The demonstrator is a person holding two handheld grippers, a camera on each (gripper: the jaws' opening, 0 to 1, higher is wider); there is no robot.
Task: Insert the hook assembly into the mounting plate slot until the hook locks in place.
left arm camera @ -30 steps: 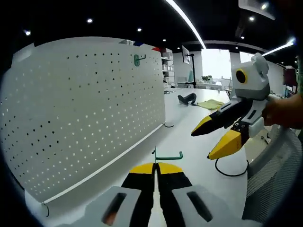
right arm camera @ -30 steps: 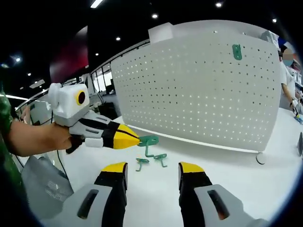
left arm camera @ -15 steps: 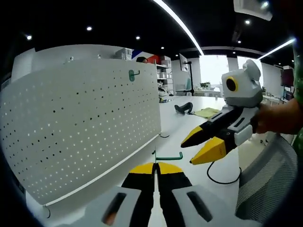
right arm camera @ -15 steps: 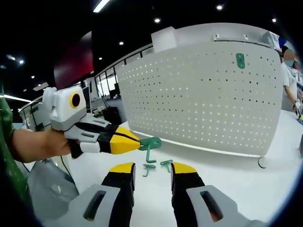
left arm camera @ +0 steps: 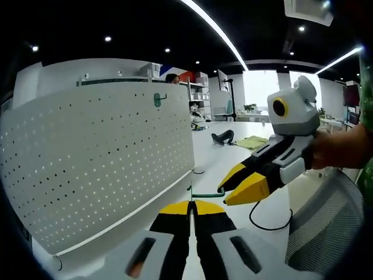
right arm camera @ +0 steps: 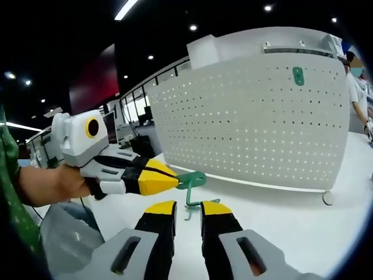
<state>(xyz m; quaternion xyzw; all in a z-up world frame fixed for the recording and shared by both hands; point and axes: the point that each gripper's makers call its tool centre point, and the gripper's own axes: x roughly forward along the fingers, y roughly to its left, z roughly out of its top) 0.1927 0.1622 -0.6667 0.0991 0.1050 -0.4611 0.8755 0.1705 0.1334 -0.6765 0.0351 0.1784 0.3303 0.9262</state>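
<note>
The white pegboard mounting plate (left arm camera: 105, 163) (right arm camera: 250, 122) stands upright on the white table, with one green hook (left arm camera: 157, 99) (right arm camera: 298, 76) hanging near its top. My left gripper (left arm camera: 192, 203) (right arm camera: 169, 182) is shut on a green hook assembly (left arm camera: 207, 194) (right arm camera: 191, 180), held above the table in front of the plate. My right gripper (right arm camera: 187, 208) (left arm camera: 233, 185) has its jaws a narrow gap apart, tips right beside the held hook's free end; I cannot tell whether they touch it. Another loose green hook (right arm camera: 207, 202) lies on the table beyond.
A grey mesh chair back (left arm camera: 326, 227) and a black cable loop (left arm camera: 269, 220) are on the right. A black object (left arm camera: 222, 137) and a yellow cloth (left arm camera: 254, 141) lie farther down the table. A person (right arm camera: 355, 76) stands past the plate's far end.
My right gripper's jaws have narrowed a lot and it has moved in close to the hook held by the left gripper. The left gripper has kept its hold and risen slightly.
</note>
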